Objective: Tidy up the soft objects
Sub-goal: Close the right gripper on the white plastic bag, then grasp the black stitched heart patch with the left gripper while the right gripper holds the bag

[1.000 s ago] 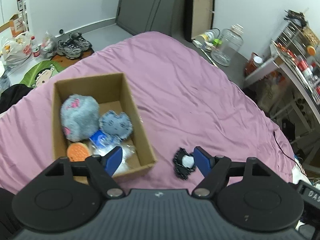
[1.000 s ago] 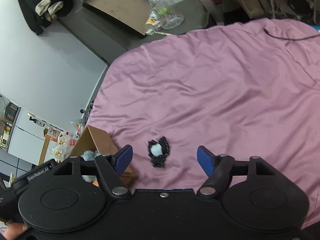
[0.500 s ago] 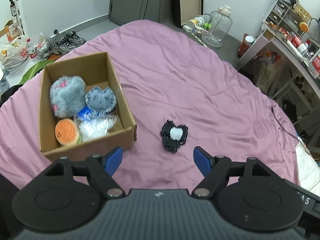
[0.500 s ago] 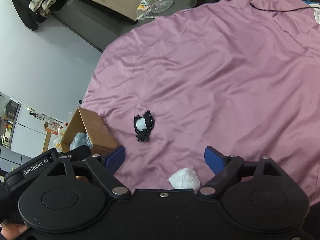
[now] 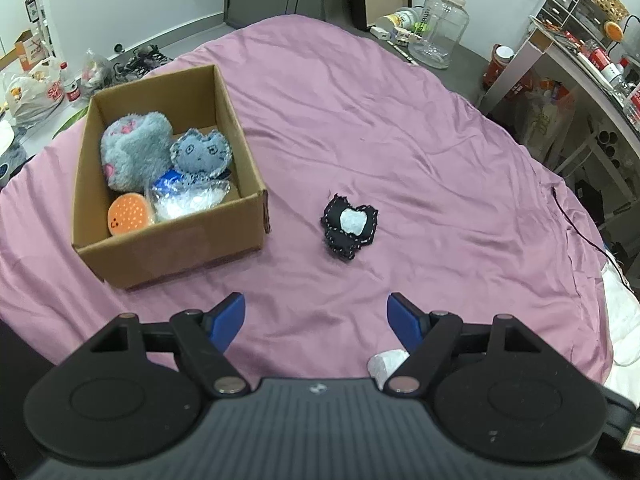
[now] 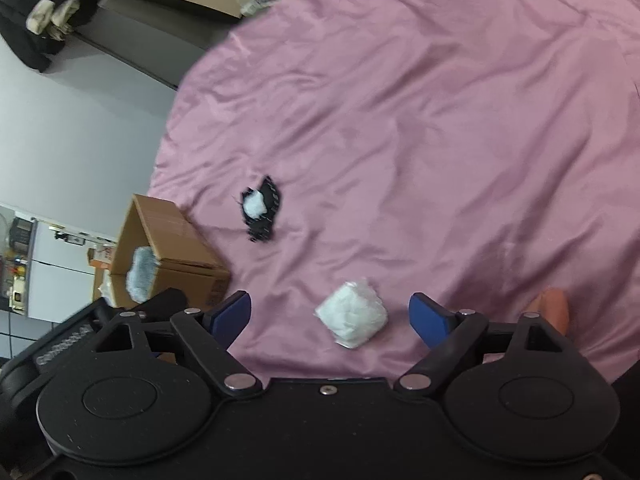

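Note:
On the purple bedspread (image 5: 420,140) stands an open cardboard box (image 5: 244,152) with a grey plush (image 5: 134,148), a denim cat cushion (image 5: 202,152), an orange plush (image 5: 128,214) and a clear bag (image 5: 188,200) inside. A black stitched toy with a white patch (image 5: 350,226) (image 6: 260,210) lies right of the box. A white soft packet (image 6: 352,316) lies between the blue fingers of my right gripper (image 6: 330,304). Its jaws are closing, and the pads stay clear of the packet. My left gripper (image 5: 316,308) stands open and empty in front of the box; the packet (image 5: 386,362) peeks out under its right finger.
The box (image 6: 168,248) is at the left in the right wrist view. A reddish-brown rounded thing (image 6: 554,308) lies beside the right finger. Off the bed are a large clear jar (image 5: 438,32), a cluttered shelf (image 5: 580,52), shoes and bags (image 5: 36,88) on the floor.
My left gripper drew back from the box, so box and black toy now lie farther ahead. My right gripper sank toward the bed, and the white packet came between its fingers.

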A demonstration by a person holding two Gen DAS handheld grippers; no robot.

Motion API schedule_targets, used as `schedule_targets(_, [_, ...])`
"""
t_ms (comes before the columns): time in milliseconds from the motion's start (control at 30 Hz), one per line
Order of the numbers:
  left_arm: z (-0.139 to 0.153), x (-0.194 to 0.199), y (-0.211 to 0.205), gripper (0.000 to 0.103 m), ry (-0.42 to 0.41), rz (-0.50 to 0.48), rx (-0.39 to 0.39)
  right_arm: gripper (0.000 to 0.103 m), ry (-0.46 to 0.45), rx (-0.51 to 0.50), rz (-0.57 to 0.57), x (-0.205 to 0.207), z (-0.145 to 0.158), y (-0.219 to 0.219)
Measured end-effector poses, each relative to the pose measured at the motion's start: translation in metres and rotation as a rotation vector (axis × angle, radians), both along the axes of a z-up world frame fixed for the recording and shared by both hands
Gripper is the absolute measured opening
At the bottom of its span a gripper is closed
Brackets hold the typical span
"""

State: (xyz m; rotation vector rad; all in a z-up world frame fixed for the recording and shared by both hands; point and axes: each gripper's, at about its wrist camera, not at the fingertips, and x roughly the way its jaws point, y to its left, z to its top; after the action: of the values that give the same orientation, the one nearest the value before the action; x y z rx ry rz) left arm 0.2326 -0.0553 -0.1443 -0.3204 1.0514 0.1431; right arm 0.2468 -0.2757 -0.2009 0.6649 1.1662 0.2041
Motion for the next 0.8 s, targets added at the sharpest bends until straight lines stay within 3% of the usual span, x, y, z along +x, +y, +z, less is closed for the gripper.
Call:
schedule_targets(67, [-0.003, -0.001, 0.001, 0.077, 0.005, 0.013, 0.001, 0.073, 0.024, 0.022, 0.010, 0.002, -0.009, 0.000])
schedule_targets(600, [-0.021, 0.011, 0.008, 0.077, -0.011, 0.070, -0.041, 0.067, 0.104, -0.010, 0.040, 0.019, -0.039, 0.023])
schedule_targets(733, [-0.027, 0.019, 0.010, 0.077, -0.008, 0.075, -0.049, 0.045, 0.122, -0.024, 0.090, 0.025, -0.046, 0.037])
schedule_targets(800, [-0.031, 0.023, 0.010, 0.077, -0.008, 0.078, -0.054, 0.044, 0.109, -0.029, 0.090, 0.025, -0.046, 0.037])
